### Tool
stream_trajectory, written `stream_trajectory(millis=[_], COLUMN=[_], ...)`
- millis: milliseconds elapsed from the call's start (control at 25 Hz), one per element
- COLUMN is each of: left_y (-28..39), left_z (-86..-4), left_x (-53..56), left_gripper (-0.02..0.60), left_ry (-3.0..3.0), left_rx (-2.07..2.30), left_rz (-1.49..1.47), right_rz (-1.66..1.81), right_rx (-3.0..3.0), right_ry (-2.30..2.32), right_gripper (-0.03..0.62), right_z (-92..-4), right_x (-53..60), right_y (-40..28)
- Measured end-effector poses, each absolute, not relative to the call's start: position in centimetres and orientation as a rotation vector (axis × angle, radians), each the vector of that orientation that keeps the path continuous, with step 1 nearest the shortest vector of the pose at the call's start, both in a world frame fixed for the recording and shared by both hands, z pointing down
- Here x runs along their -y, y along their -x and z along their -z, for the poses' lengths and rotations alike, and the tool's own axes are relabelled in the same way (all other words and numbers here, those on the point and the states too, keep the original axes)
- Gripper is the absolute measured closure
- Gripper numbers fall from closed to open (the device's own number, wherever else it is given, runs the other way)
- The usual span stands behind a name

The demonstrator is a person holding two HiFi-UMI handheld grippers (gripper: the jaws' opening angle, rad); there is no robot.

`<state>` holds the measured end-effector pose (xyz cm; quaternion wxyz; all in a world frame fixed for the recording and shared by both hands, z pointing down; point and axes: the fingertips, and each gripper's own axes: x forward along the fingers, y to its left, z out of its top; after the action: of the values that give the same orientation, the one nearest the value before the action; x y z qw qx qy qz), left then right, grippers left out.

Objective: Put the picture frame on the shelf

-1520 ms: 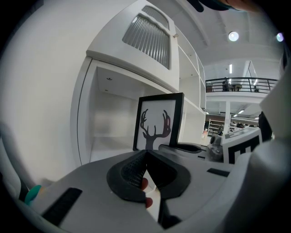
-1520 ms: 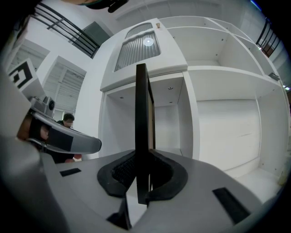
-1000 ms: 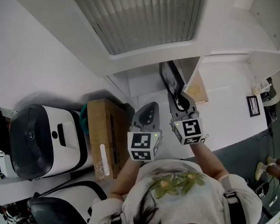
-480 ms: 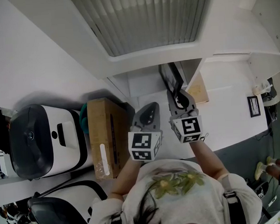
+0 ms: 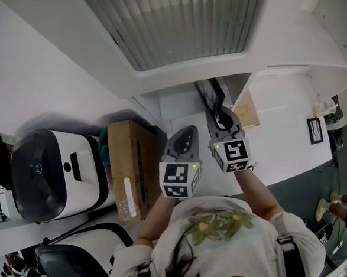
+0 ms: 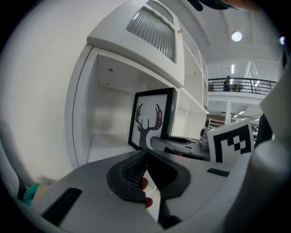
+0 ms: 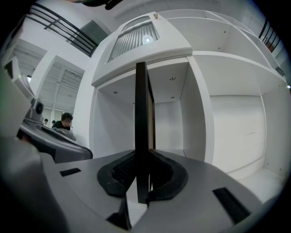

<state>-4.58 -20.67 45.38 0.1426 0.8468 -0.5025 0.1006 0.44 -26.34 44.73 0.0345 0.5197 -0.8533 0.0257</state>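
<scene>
The picture frame point(image 6: 152, 118) is black-edged with a deer-antler print. It stands upright at the mouth of the white shelf compartment point(image 6: 107, 132). My right gripper point(image 7: 143, 157) is shut on its lower edge, so in the right gripper view the frame point(image 7: 142, 109) runs edge-on straight up between the pads. In the head view the frame point(image 5: 210, 97) reaches into the shelf point(image 5: 174, 102) ahead of the right gripper point(image 5: 222, 118). My left gripper point(image 5: 184, 139) hangs just left of it, jaws shut on nothing, tips point(image 6: 145, 153) pointing at the compartment.
A brown cardboard box point(image 5: 128, 167) lies left of my left gripper, with white-and-black machines point(image 5: 54, 173) beyond it. A tan board point(image 5: 247, 109) leans right of the frame. A small framed picture point(image 5: 314, 131) is at far right. A further shelf bay point(image 7: 236, 132) opens to the right.
My right gripper and the frame have edged slightly forward toward the shelf compartment. The left gripper has stayed in place.
</scene>
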Motion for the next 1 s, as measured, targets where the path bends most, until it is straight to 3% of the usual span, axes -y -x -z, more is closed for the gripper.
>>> stream_trajectory(millis=[1000], left_y=[4.9], left_z=[-46.0], left_x=[20.9], left_gripper=[0.554], left_ry=[-2.436], left_rx=[1.431], left_rz=[-0.297], right_rz=[-0.062], right_rx=[2.606], right_ry=[-1.565], right_gripper=[0.525], right_z=[-44.9], right_x=[28.4], right_y=[0.5])
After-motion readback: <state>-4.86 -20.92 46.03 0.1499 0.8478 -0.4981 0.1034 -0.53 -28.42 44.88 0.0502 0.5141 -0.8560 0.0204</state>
